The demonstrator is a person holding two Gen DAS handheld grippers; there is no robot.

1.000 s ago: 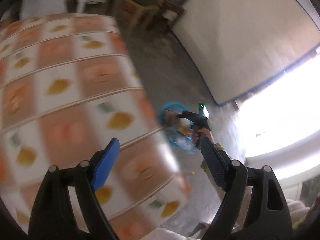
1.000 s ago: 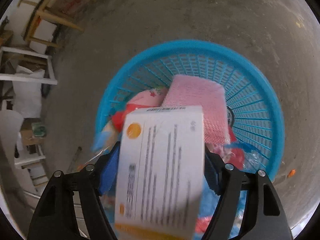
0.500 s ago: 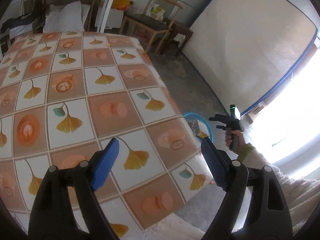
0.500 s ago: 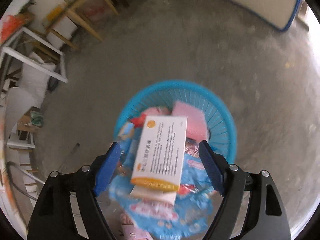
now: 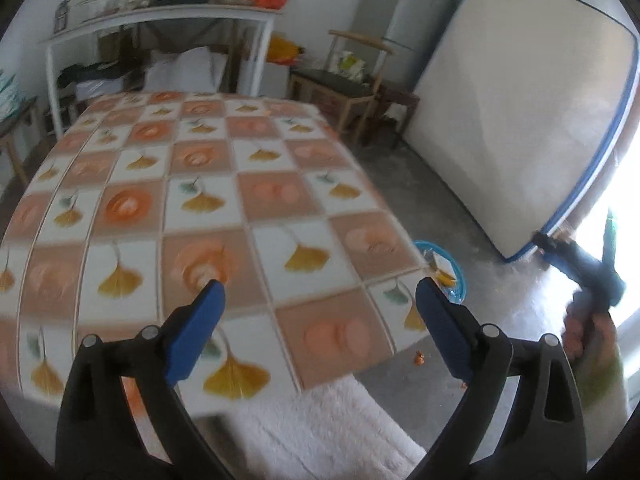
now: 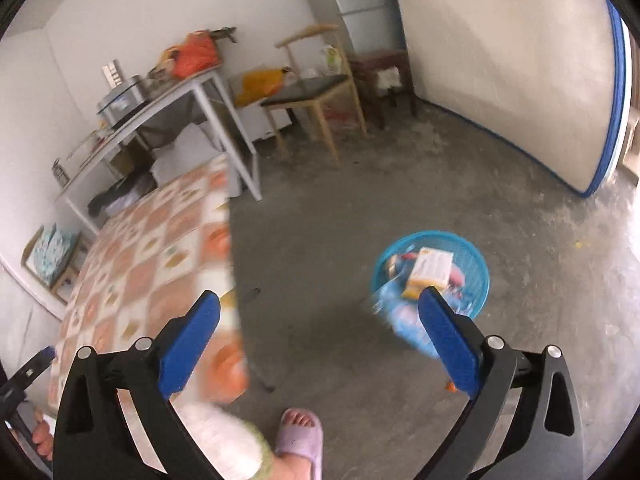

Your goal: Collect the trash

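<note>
Both the left tongs and the right tongs, blue-padded, have just spread wide with nothing between them, the white-and-orange box lying in the round blue mesh basket on grey concrete floor, beside the leaf-patterned cloth-covered bench.

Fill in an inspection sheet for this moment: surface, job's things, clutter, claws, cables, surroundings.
Surface: table under a tiled ginkgo-leaf cloth; no trash seen on it.
Job's things: blue basket on the concrete floor beside the table, holding wrappers and a white-and-orange carton.
Clutter: small orange scrap on the floor by the table corner.
Claws: left claw open and empty above the table; right claw open and empty, jaws just opened wider, basket lying below.
Cables: nothing seen.
Surroundings: mattress leaning on the wall, wooden chair, white shelf table with bags on top.
</note>
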